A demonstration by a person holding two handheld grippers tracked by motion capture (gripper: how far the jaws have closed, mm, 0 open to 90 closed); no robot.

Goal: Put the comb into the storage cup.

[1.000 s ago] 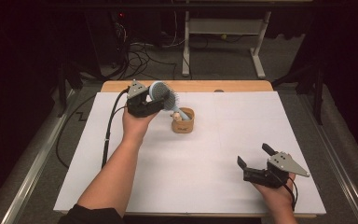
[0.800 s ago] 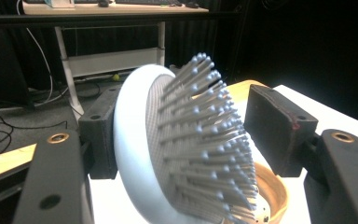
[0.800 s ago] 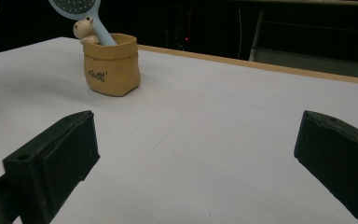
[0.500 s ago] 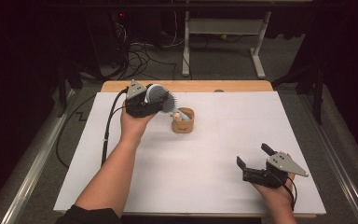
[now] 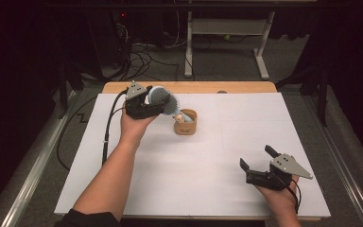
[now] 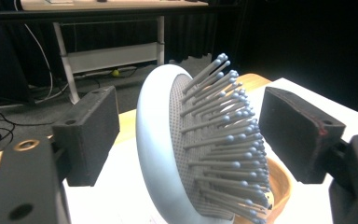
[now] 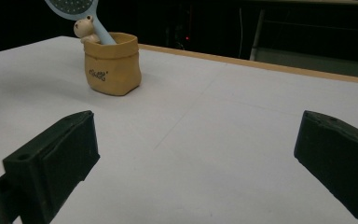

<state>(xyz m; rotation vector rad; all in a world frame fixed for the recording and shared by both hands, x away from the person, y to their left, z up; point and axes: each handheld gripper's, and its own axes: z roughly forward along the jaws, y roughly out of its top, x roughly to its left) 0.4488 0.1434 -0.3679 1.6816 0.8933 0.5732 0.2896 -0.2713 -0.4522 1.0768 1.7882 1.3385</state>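
- Currently the hairbrush shows a pale blue oval head, a dotted grey cushion and ball-tipped bristles.
- Its handle stands tilted in the tan sack-shaped holder, far side of the white table.
- Left gripper: jaws just opening, brush head between them, pads clear of it.
- Right gripper: jaws apart, empty, well away near the front edge.
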